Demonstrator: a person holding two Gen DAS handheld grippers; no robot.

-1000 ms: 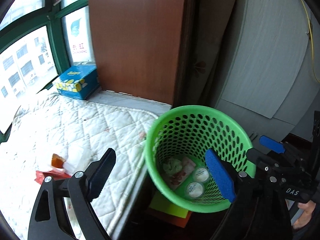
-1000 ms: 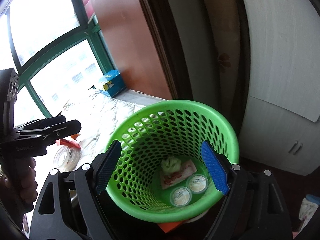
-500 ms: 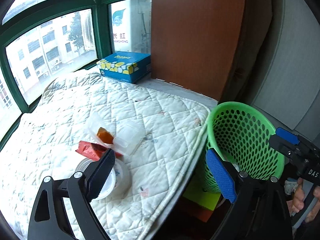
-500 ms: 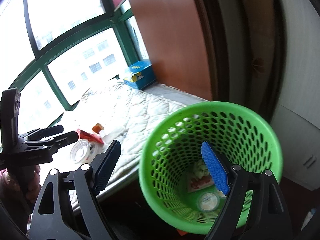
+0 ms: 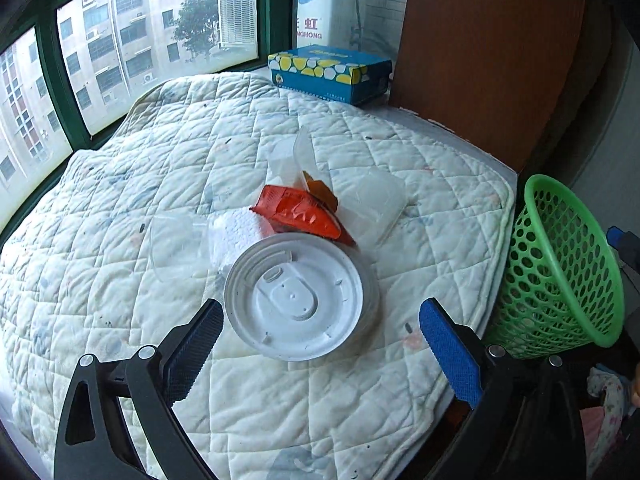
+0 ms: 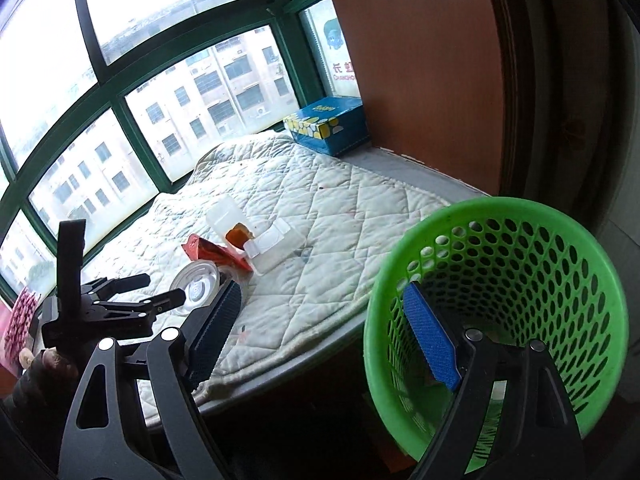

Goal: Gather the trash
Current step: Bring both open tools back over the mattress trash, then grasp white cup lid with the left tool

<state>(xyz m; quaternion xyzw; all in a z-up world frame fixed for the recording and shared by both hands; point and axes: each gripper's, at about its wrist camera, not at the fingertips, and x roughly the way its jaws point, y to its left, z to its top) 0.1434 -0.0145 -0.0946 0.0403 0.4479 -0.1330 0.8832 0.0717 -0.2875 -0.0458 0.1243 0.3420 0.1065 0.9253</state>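
Trash lies in a heap on the quilted pad (image 5: 200, 152): a clear cup with a white lid (image 5: 296, 304), a red wrapper (image 5: 300, 212), clear plastic boxes (image 5: 376, 200), a white tissue (image 5: 236, 228) and a clear cup on its side (image 5: 176, 244). My left gripper (image 5: 320, 312) hovers just short of the lidded cup (image 6: 196, 288), its jaws opening and nothing between the pads. The green basket (image 6: 520, 280) stands beside the pad's edge. My right gripper (image 6: 322, 292) is open and empty by the basket's rim. The left gripper (image 6: 164, 290) shows at lower left there.
A blue tissue box (image 5: 328, 72) sits at the far end of the pad by a brown wooden panel (image 5: 480, 60). Green-framed windows (image 6: 120, 120) run along the left. A hand (image 6: 44, 364) holds the left gripper. Cloth lies on the floor (image 5: 604, 392) beyond the basket.
The left gripper swung away from the basket, left and down over the trash heap. The right gripper moved left too, so the basket slid to the right of its view.
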